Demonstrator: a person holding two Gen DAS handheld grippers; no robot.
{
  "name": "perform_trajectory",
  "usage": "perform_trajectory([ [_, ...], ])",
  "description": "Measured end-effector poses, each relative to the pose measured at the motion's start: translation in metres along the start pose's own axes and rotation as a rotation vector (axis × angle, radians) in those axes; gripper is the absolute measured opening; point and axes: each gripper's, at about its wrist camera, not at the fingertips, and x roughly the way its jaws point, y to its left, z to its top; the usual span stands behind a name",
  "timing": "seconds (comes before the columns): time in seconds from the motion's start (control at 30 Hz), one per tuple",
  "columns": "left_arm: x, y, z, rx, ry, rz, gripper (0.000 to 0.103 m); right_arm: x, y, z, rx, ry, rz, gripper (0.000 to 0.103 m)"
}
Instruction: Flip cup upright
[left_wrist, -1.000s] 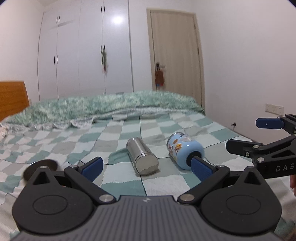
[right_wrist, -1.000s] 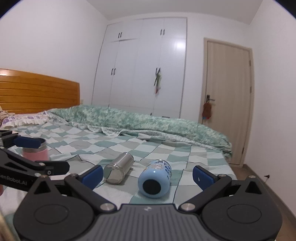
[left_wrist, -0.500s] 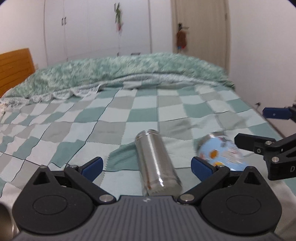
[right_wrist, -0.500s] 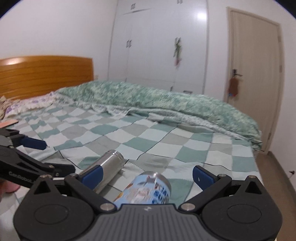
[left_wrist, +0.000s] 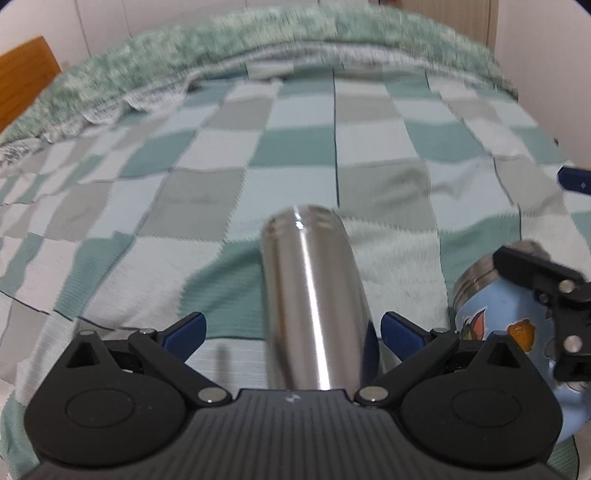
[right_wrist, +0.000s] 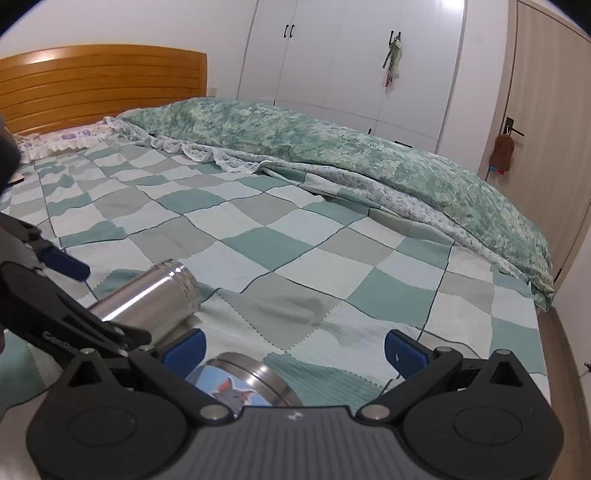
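A steel cup (left_wrist: 314, 302) lies on its side on the checked bedspread (left_wrist: 332, 147), its length pointing away from me. My left gripper (left_wrist: 291, 334) is open with the steel cup between its blue fingers. A blue cartoon cup (left_wrist: 513, 332) lies on its side to the right. In the right wrist view the blue cup (right_wrist: 243, 384) lies between the open fingers of my right gripper (right_wrist: 293, 349), nearer the left finger. The steel cup (right_wrist: 147, 299) shows at left there, partly behind my left gripper's body.
A rumpled green duvet (right_wrist: 332, 147) lies along the far side of the bed. A wooden headboard (right_wrist: 92, 81) stands at the left. White wardrobes (right_wrist: 351, 55) and a door (right_wrist: 546, 110) stand beyond. The bed's edge drops off at the right.
Both grippers have moved forward and down to the cups. The steel cup now sits between my left fingers and the blue cup between my right fingers.
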Motion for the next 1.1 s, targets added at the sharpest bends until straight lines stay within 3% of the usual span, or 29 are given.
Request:
perform_trajectory([
  [0.07,0.01,-0.004,0.001,0.003,0.048,-0.008,0.099,-0.002,-0.006,-0.004,0.02,-0.013,0.005,0.103],
  [0.13,0.019,-0.007,-0.001,0.006,0.094,-0.017,0.082,-0.004,-0.011,-0.005,0.031,-0.019,0.002,0.103],
  [0.2,0.023,-0.011,-0.001,0.013,0.103,-0.026,0.076,-0.007,-0.012,-0.006,0.037,-0.025,0.004,0.103],
  [0.23,0.022,-0.012,0.001,0.017,0.101,-0.031,0.066,-0.008,-0.013,-0.006,0.036,-0.029,0.003,0.103],
  [0.53,0.005,-0.019,-0.002,0.072,0.057,-0.024,0.065,-0.013,-0.008,-0.007,0.036,-0.044,-0.002,0.103],
  [0.7,-0.025,-0.014,-0.006,0.076,0.014,-0.048,0.065,-0.03,-0.002,-0.003,0.048,-0.06,-0.004,0.103],
  [0.9,-0.074,-0.007,-0.025,0.079,-0.008,-0.067,0.065,-0.077,0.017,0.004,0.049,-0.073,-0.002,0.103],
  [1.1,-0.139,0.002,-0.063,0.085,-0.03,-0.106,0.065,-0.143,0.049,0.008,0.033,-0.066,-0.025,0.103],
])
